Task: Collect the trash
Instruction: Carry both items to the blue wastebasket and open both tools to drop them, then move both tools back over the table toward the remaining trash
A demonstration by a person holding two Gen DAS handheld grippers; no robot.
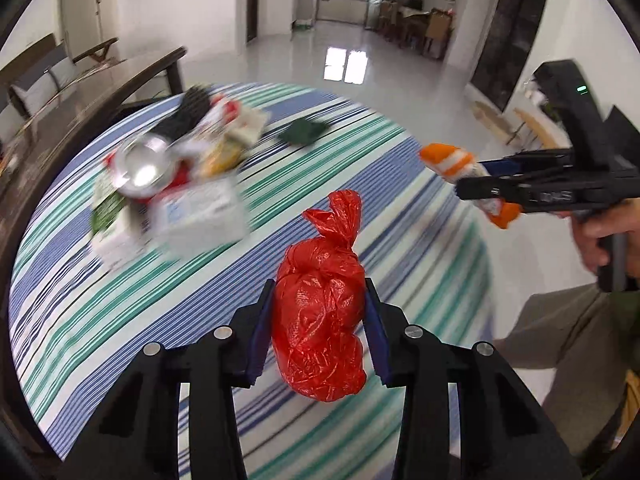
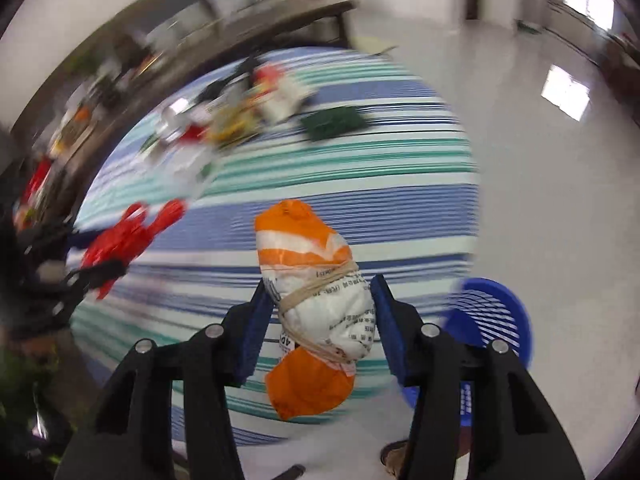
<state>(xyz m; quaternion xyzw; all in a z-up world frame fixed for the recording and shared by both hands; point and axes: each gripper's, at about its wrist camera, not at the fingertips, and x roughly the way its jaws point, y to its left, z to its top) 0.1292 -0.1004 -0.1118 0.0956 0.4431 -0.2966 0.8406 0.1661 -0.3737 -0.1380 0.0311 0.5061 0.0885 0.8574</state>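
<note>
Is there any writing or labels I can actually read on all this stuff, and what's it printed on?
"AP": the start of a cut-off word low on the orange and white bundle, beside its tan band.
Small black print lines on that bundle's white part: too small to read.
Raised lettering on the side of the right gripper in the left wrist view: not legible.
Print on the white carton and the trash pile: blurred.
Red bag: none.

Striped tablecloth (image 1: pixel 360 148) covers table; blurred trash pile (image 1: pixel 176 184) at 10 o'clock, dark green scrap (image 1: pixel 306 131) at 12.
</note>
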